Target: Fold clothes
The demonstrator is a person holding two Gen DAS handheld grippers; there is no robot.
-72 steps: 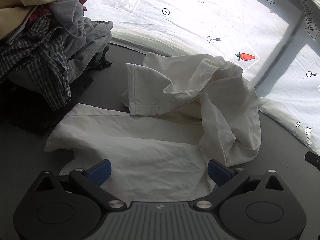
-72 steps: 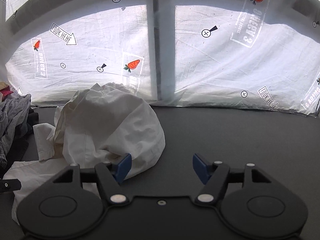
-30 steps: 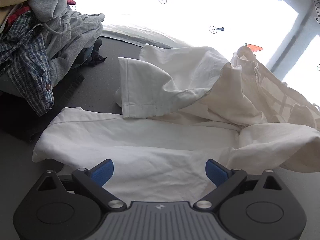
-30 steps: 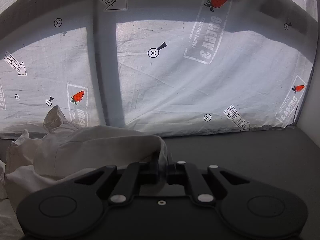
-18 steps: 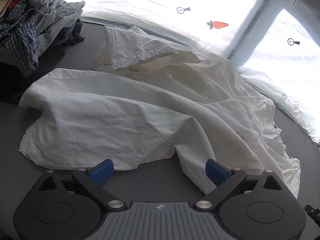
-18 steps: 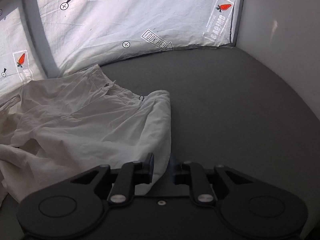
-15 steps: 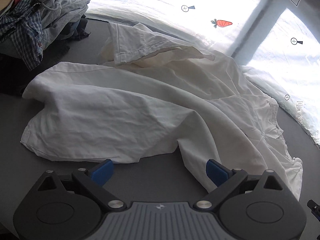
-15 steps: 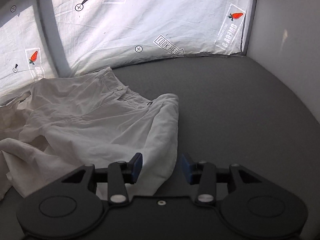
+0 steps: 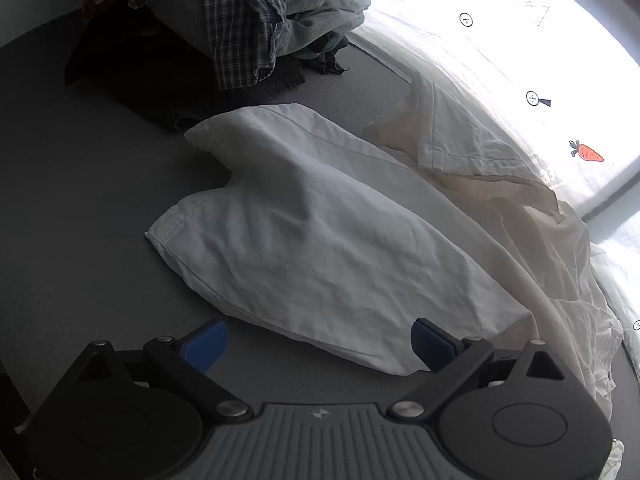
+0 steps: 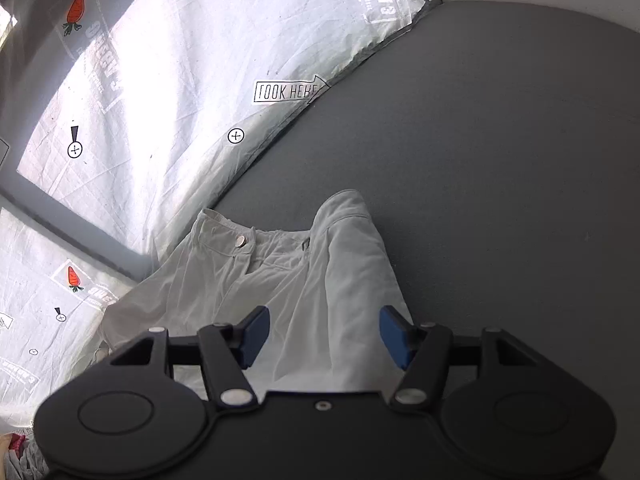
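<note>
Left wrist view shows the pair of white cotton trousers (image 9: 320, 240) spread loosely over the dark grey surface (image 9: 72, 200), legs rumpled, near a heap of mixed clothes (image 9: 240, 20). The left tool (image 9: 320, 340) hovers with its fingers apart at a leg's edge, holding nothing. The right tool (image 10: 324, 332), likewise spread and empty, hangs above the buttoned waistband (image 10: 256, 244). Spreading flat seems the step in hand; next calls for pinching waistband and hem to straighten the legs.

left gripper (image 9: 316, 338) agape, right gripper (image 10: 322, 334) too (empty)
</note>
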